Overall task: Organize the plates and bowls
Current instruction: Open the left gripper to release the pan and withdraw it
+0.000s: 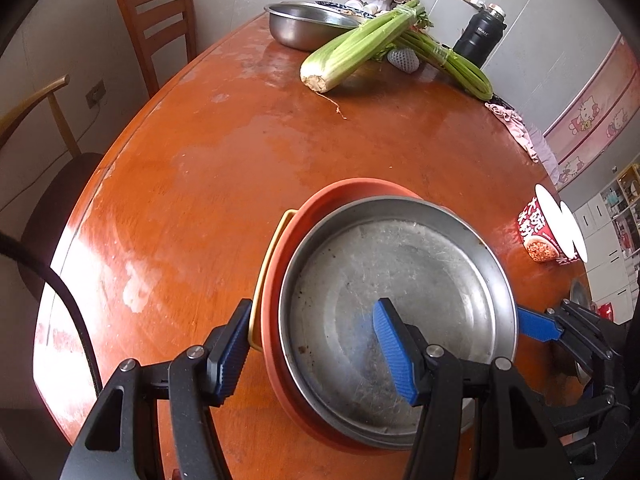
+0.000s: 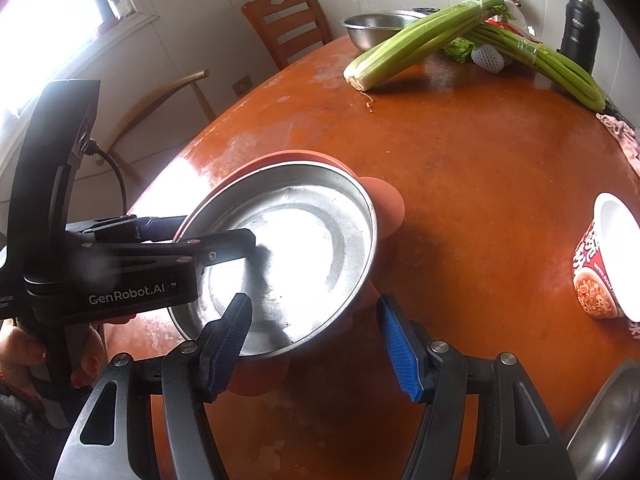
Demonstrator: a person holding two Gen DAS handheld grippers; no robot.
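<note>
- Left wrist view: a steel pan (image 1: 396, 312) sits nested in an orange plate (image 1: 352, 190), with a yellow rim (image 1: 272, 256) showing under the plate's left edge; the stack lies on the near part of the round worktop (image 1: 208, 184).
- Left gripper (image 1: 312, 354) straddles the stack's near-left rim: one of its fingers (image 1: 394, 350) is inside the pan, the other outside by the yellow rim. The fingers stand apart; I cannot tell whether they press on the rim.
- Right gripper (image 2: 316, 344) straddles the pan's (image 2: 296, 248) near-right rim: one of its fingers (image 2: 230, 338) is over the pan's inside, the other over the worktop (image 2: 480, 208) to the right. They stand apart and clear of the rim.
- Right wrist view: the orange plate (image 2: 384, 200) peeks out around the pan, and a hand (image 2: 24, 356) holds the left gripper's handle at the left.
- A red noodle cup (image 2: 600, 264) stands right of the stack, well apart.
- On the far side lie two celery bunches (image 1: 356, 48), a steel bowl (image 1: 308, 24) and a black flask (image 1: 480, 36).
- A pink cloth (image 1: 516, 128) hangs at the far right edge.
- Two chairs (image 1: 160, 28) stand beyond the worktop on the left.
</note>
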